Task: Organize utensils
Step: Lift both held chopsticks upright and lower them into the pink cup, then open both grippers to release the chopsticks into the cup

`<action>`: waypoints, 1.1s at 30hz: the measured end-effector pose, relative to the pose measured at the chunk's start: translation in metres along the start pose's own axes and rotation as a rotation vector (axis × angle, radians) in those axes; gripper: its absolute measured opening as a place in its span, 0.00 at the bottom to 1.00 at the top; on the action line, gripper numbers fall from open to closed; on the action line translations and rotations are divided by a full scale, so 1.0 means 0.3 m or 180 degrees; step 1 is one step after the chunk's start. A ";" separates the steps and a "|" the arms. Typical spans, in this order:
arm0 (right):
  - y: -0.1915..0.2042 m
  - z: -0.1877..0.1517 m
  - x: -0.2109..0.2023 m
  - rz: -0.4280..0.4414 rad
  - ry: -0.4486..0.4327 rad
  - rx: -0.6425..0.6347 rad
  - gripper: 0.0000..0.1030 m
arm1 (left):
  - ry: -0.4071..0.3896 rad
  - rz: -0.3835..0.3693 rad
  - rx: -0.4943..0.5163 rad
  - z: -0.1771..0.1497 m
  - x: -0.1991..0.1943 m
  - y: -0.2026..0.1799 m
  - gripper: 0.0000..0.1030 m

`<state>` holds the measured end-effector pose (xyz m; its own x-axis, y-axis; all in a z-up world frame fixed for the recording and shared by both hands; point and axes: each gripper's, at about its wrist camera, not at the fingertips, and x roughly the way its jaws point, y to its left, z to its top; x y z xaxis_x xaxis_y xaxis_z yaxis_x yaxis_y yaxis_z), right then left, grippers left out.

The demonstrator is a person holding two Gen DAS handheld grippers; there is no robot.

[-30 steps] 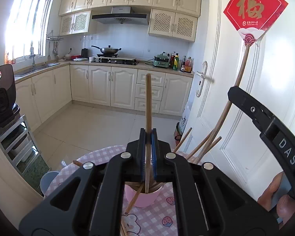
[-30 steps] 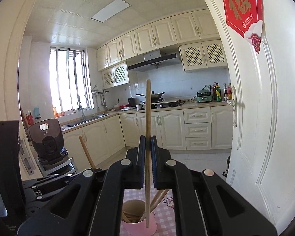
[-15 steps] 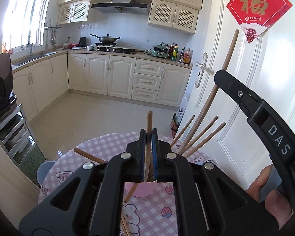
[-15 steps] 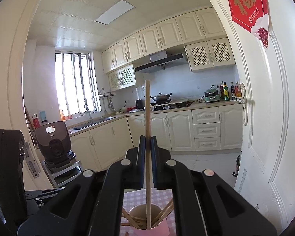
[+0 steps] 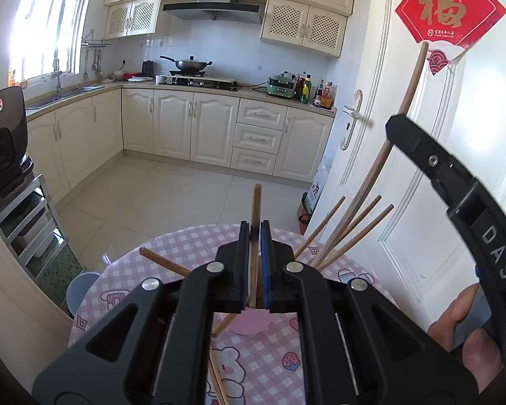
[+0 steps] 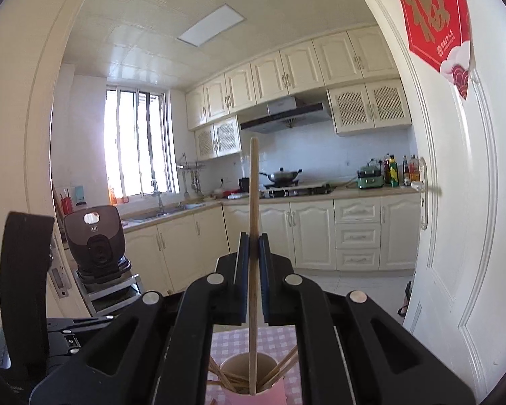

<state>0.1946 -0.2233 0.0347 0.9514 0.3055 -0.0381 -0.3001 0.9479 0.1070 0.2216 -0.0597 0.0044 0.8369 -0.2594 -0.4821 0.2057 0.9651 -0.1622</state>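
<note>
The left gripper pinches 1 wooden chopstick upright over the pink cup on the checked tablecloth; the right gripper clamps another chopstick, tip inside the cup. Light, stiff, smooth round sticks — likely to pivot, so best gripped mid-shaft.

we see cream cabinets lining the kitchen walls over a pale tiled floor. bright daylight floods through the window, and a white door carries a red decoration.
</note>
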 end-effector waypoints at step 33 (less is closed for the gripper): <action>0.019 -0.187 0.086 0.0184 0.0889 0.0053 0.05 | -0.0122 0.0078 -0.0004 -0.023 -0.058 0.029 0.57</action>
<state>0.2136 -0.2050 -0.0215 0.8763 0.3743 -0.3034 -0.3500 0.9273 0.1331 0.2054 -0.0472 0.0055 0.8605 -0.2339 -0.4526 0.1842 0.9711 -0.1518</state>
